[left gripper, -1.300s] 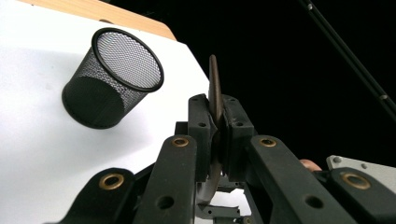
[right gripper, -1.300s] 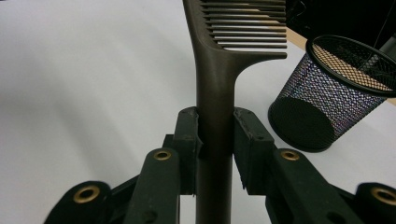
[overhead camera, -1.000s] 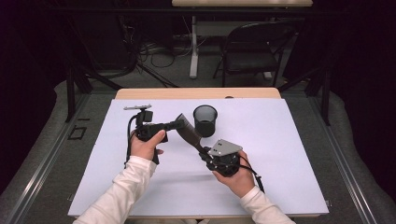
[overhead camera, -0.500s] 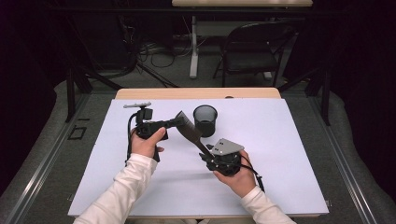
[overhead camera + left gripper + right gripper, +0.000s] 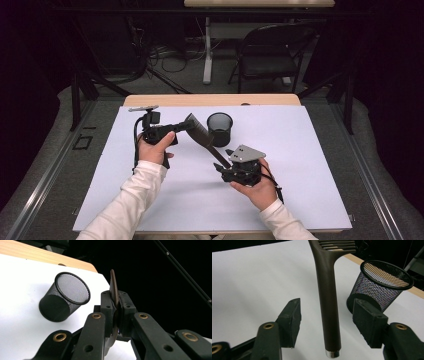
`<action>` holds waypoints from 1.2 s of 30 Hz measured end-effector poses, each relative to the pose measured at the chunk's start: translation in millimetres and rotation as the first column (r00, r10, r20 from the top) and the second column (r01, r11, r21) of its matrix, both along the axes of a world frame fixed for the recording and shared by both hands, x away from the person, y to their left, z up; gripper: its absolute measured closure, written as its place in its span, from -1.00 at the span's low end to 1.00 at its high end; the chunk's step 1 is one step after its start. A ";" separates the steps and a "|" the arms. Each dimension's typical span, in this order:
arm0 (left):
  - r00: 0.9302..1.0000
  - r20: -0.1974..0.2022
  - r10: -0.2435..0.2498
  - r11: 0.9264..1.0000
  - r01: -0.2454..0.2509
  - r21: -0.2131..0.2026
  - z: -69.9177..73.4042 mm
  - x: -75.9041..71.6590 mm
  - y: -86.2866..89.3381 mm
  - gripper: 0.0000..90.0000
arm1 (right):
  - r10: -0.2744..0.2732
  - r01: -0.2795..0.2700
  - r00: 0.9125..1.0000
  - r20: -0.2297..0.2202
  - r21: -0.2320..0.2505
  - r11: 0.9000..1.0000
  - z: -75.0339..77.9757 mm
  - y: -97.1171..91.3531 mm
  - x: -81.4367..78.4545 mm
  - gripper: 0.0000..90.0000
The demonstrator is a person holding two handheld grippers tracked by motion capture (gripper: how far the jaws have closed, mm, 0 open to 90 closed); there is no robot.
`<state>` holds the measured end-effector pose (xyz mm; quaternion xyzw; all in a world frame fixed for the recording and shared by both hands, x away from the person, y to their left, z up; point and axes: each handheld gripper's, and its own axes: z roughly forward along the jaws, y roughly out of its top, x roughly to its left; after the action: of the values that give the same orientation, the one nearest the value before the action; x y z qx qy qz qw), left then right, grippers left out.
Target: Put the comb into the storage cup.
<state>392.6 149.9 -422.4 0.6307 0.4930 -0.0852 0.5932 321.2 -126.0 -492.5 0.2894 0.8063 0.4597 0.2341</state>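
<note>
While the jaws of the left gripper [image 5: 115,315] are pressed tight on the thin edge of the brown slotted spatula [image 5: 328,297], pinching its blade end between the 2 pads, the jaws of the right gripper [image 5: 325,325] stand spread on either side of the spatula's handle and have just been opening; the handle runs up between them, clear of both pads. In the right gripper view the handle's metal-capped tip [image 5: 332,354] lies lowest, between the jaws, and the slotted head is at the top edge. In the high view the spatula [image 5: 200,136] slants in the air above the white sheet [image 5: 310,165] that covers the counter, its head up by the left gripper [image 5: 186,126] and its handle reaching down toward the right gripper [image 5: 218,168]. The left hand [image 5: 154,150] holds its gripper over the far left part of the sheet; the right hand [image 5: 257,187] holds its own nearer the near edge, right of the middle, with a grey three-cornered plate [image 5: 246,153] on top. A black mesh cup [image 5: 220,128] stands upright on the sheet near the far edge, just beside the spatula's head. Past the sheet's far edge a strip of bare wooden counter [image 5: 165,100] shows.
</note>
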 end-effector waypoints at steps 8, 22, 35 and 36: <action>1.000 0.007 0.015 1.000 -0.015 0.003 2.5 3.8 2.5 0.88 | -0.023 0.023 1.000 -0.001 0.034 0.999 4.6 -8.0 3.5 -0.20; 0.999 0.025 0.036 0.999 -0.036 0.007 14.5 10.4 5.9 0.88 | -0.059 0.063 0.997 -0.052 0.081 0.995 8.9 -18.1 8.1 -0.57; 0.998 0.030 0.047 0.999 -0.047 0.011 24.2 15.0 7.1 0.88 | -0.078 0.086 0.994 -0.077 0.103 0.991 14.3 -23.3 8.4 -0.88; 0.998 0.032 0.047 0.999 -0.047 0.011 24.6 15.3 7.2 0.88 | -0.077 0.085 0.994 -0.079 0.102 0.991 14.3 -23.2 8.4 -0.88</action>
<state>407.9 157.2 -397.8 0.6239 0.4986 -0.0581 0.5990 329.7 -149.2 -478.2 0.3509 0.7767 0.4805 0.2066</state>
